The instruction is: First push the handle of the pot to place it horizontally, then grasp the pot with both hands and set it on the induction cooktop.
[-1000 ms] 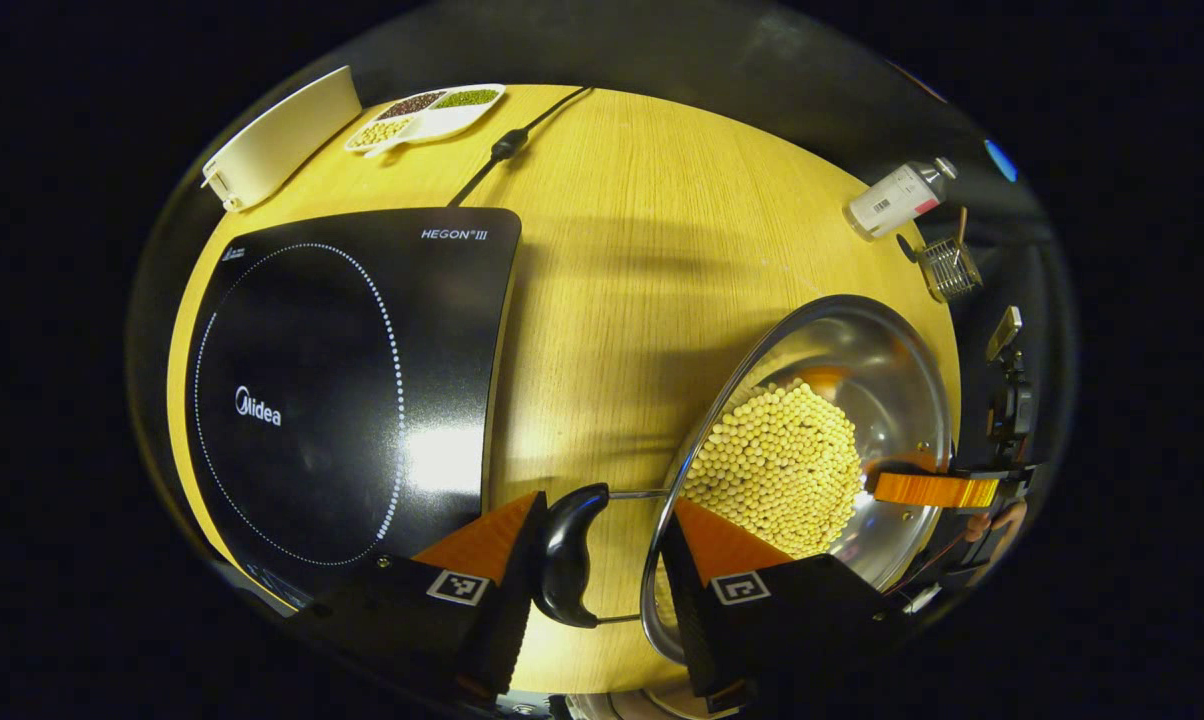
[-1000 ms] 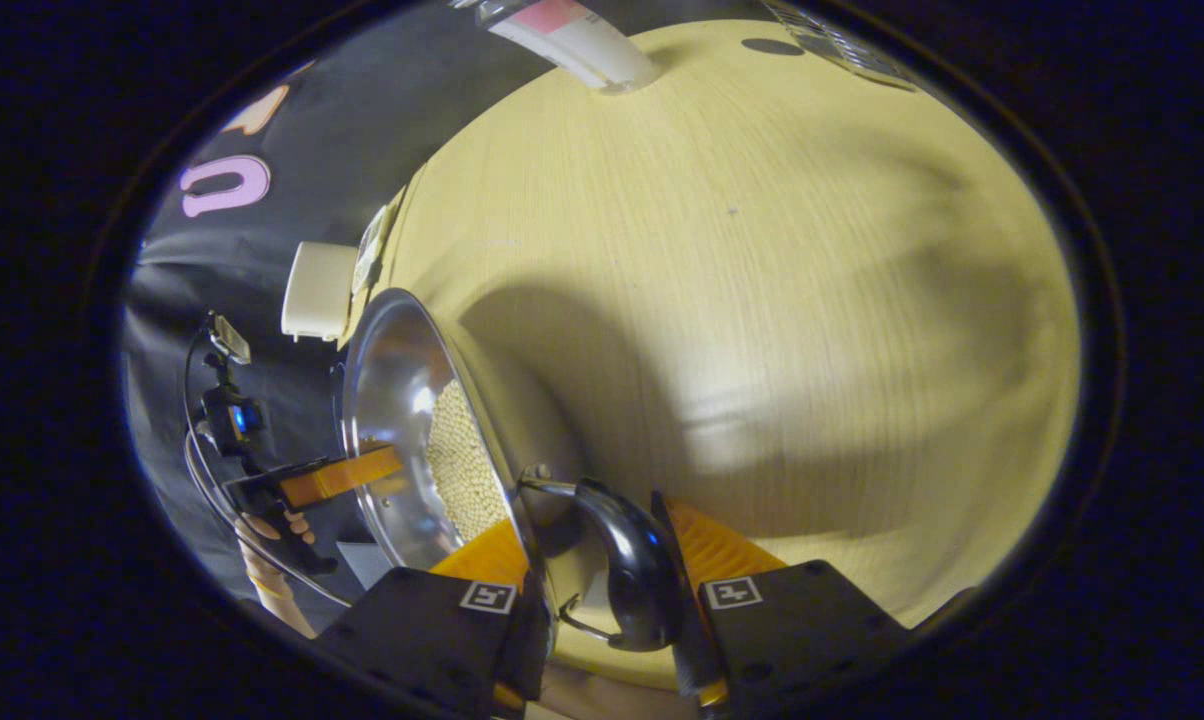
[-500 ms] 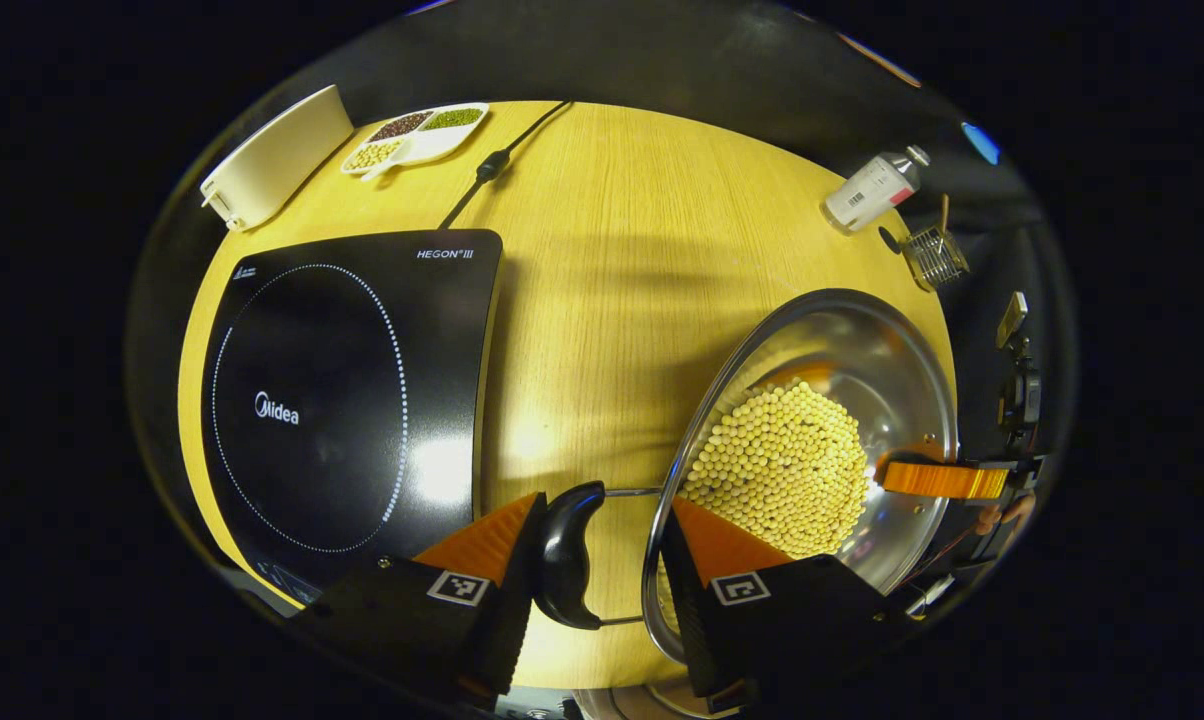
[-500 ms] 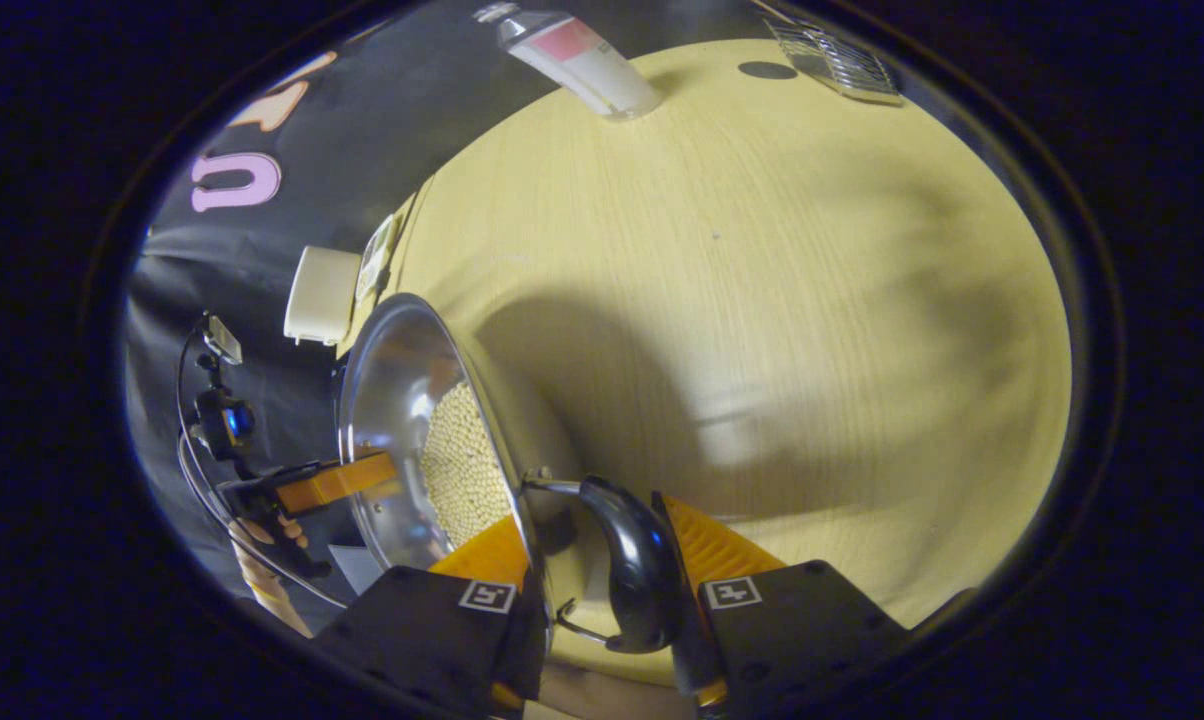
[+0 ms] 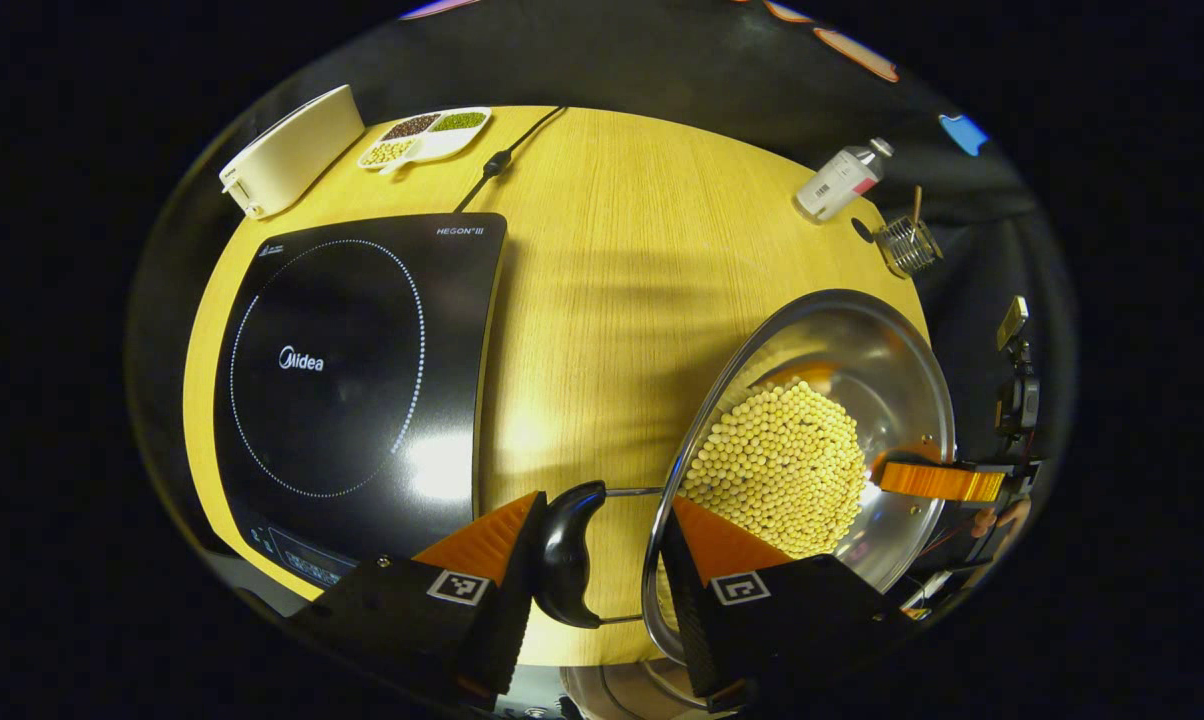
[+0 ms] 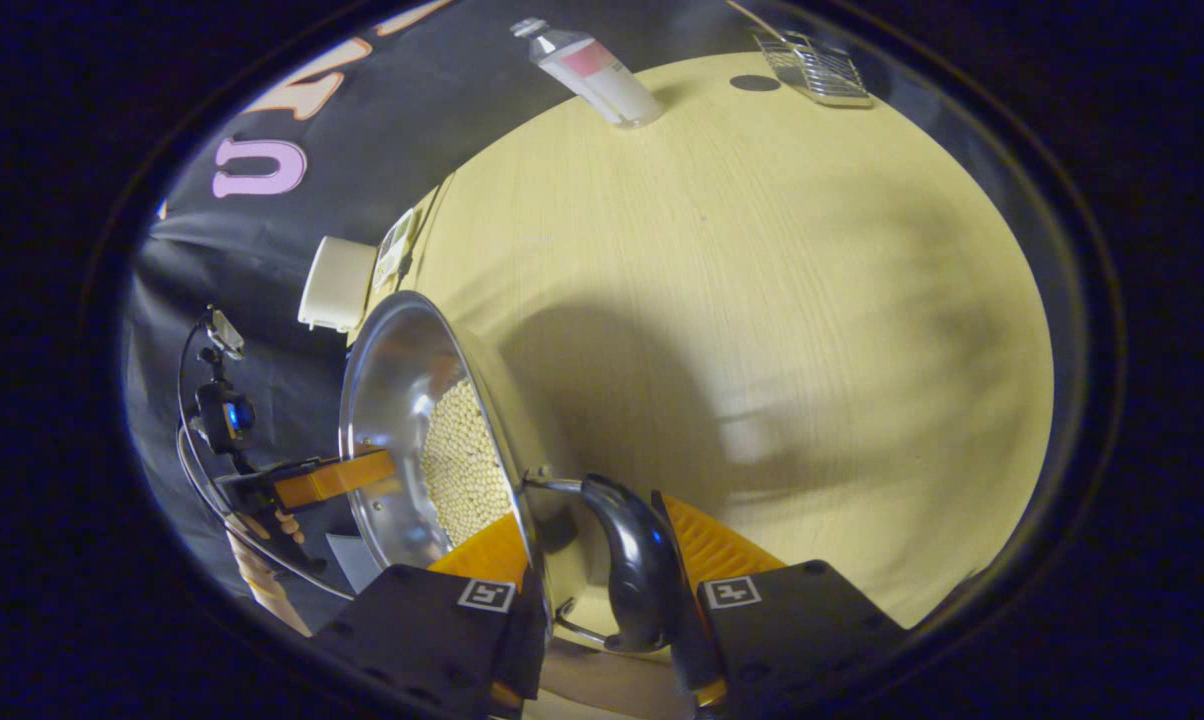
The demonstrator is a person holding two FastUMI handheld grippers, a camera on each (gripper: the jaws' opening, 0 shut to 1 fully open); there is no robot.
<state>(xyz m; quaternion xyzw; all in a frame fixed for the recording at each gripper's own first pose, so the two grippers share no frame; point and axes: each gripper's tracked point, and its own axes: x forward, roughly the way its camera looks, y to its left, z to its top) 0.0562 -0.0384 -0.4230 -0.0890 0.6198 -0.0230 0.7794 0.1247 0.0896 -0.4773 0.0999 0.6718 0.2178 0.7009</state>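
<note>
A steel pot (image 5: 892, 370) filled with soybeans (image 5: 777, 465) is held off the wooden table (image 5: 602, 250) at both side handles. My left gripper (image 5: 602, 520) is shut on the near black handle (image 5: 565, 555), one finger outside it and the other inside the rim. In the right gripper view, my right gripper (image 6: 587, 525) clamps the opposite black handle (image 6: 637, 575) and the pot (image 6: 392, 400) wall the same way. The other gripper shows across the pot in each view. The black induction cooktop (image 5: 352, 370) lies to the left of the pot.
At the back left of the table stand a white box (image 5: 292, 150) and a divided dish of beans (image 5: 427, 135), beside the cooktop's power cord (image 5: 502, 155). At the back right are a bottle (image 5: 842, 180) and a wire basket (image 5: 907, 245).
Both grippers have risen with the pot still clamped between them. The table and cooktop look farther off, and the pot's shadow on the table has grown.
</note>
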